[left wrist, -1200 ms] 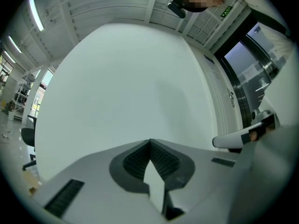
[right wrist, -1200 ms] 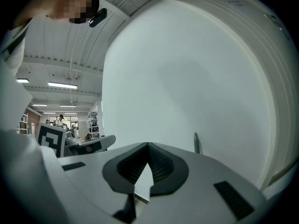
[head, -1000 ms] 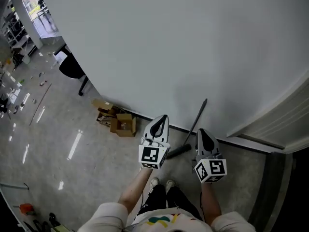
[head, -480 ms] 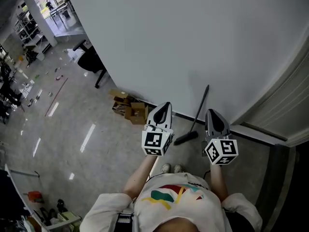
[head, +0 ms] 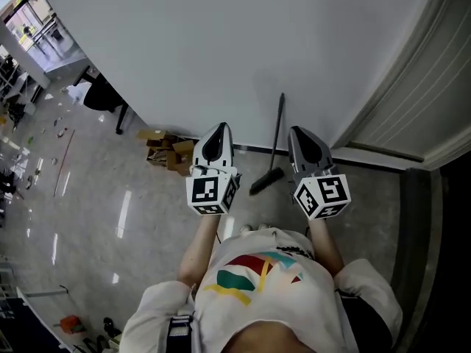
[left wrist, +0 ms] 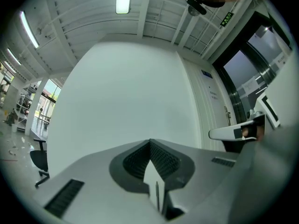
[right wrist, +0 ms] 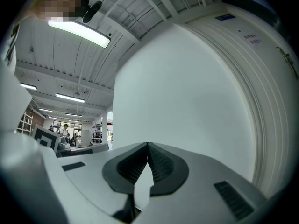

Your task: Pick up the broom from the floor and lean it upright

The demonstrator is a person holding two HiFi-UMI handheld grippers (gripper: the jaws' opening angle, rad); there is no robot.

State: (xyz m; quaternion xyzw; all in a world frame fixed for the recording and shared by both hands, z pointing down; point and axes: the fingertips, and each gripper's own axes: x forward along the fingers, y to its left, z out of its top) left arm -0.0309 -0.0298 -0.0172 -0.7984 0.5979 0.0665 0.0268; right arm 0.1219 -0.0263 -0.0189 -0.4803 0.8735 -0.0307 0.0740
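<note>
The broom (head: 277,134) has a dark thin handle and a dark head on the floor; it leans upright against the white wall (head: 221,43), between the two grippers in the head view. My left gripper (head: 218,128) is held up to the left of it, shut and empty, with its pads meeting at the tip (left wrist: 150,142). My right gripper (head: 296,131) hangs to the right of the handle, also shut with nothing in it (right wrist: 147,144). Neither touches the broom. Both gripper views face the bare wall and the broom is out of their sight.
Open cardboard boxes (head: 168,153) lie at the wall's foot to the left. A black chair (head: 103,98) stands further left. A ribbed white door (head: 412,101) and a dark opening (head: 449,234) are on the right. Small litter dots the grey floor (head: 88,219).
Both grippers have risen and drawn back from the wall. The broom has stayed leaning against the wall, and both grippers stay shut and empty.
</note>
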